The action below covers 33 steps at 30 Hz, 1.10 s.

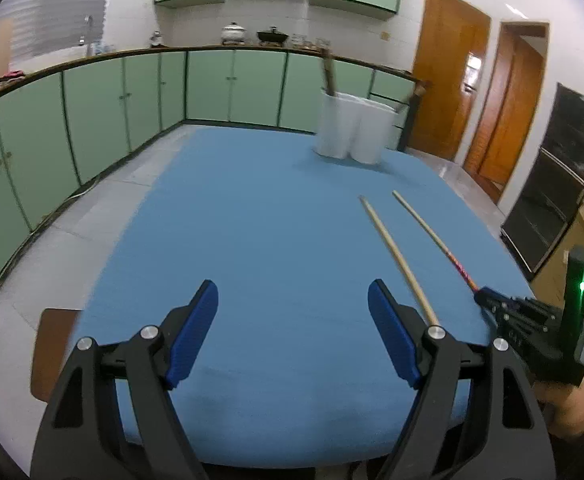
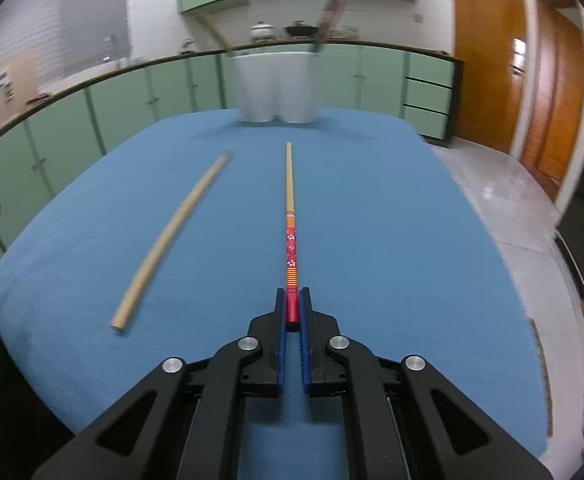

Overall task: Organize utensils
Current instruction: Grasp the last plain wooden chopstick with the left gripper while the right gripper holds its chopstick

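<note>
Two chopsticks lie on the blue tablecloth (image 1: 232,220). My right gripper (image 2: 292,296) is shut on the red near end of the red-patterned chopstick (image 2: 290,208), which points straight away toward the white holder (image 2: 276,84). The plain wooden chopstick (image 2: 176,232) rests loose to its left. In the left wrist view my left gripper (image 1: 292,292) hovers open over bare cloth with nothing between its fingers. The plain chopstick (image 1: 395,256) ends just beside its right finger. The right gripper (image 1: 481,294) grips the patterned chopstick (image 1: 431,232) at the right. The holder (image 1: 351,132) has a dark utensil handle sticking up from it.
Green cabinets (image 1: 92,120) run along the left and back under a counter with pots. Wooden doors (image 1: 451,72) stand at the right, with a black shelf unit (image 1: 563,184) nearer. A brown chair seat (image 1: 52,344) sits below the table's left edge.
</note>
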Available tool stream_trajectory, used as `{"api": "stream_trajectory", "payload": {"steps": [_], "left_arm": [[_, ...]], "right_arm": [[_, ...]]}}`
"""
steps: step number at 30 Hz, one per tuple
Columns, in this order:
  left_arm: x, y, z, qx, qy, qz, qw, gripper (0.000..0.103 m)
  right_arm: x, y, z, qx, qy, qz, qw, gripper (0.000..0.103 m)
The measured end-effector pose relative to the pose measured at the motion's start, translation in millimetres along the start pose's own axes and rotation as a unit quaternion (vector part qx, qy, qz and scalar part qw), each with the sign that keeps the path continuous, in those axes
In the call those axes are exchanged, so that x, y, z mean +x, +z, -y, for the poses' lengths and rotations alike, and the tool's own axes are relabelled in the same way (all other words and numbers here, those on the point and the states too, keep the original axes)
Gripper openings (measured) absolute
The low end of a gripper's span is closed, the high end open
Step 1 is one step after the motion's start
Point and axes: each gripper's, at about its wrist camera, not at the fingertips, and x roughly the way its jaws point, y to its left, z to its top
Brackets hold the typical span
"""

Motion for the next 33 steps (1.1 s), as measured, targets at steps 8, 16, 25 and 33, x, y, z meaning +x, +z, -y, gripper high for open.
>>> {"api": "stream_trajectory", "payload": {"steps": [8, 16, 25, 33], "left_arm": [[33, -27, 75, 0.029, -0.045, -0.03, 0.9981, 0.075], [69, -43, 106, 0.048, -0.028, -0.059, 0.9967, 0.069], [71, -40, 89, 0.032, 0.009, -0.037, 0.9987, 0.008], [51, -48, 64, -0.009, 0.055, -0.028, 0.998, 0.008]], "right_arm": [[-8, -3, 36, 0.053, -0.015, 0.001, 0.998, 0.006], [-7, -4, 37, 0.053, -0.006, 0.003, 0.999, 0.006], [-5, -4, 26, 0.027, 0.004, 0.007, 1.0, 0.006], [-10, -9, -5, -0.026, 0.041, 0.008, 0.999, 0.007]]}}
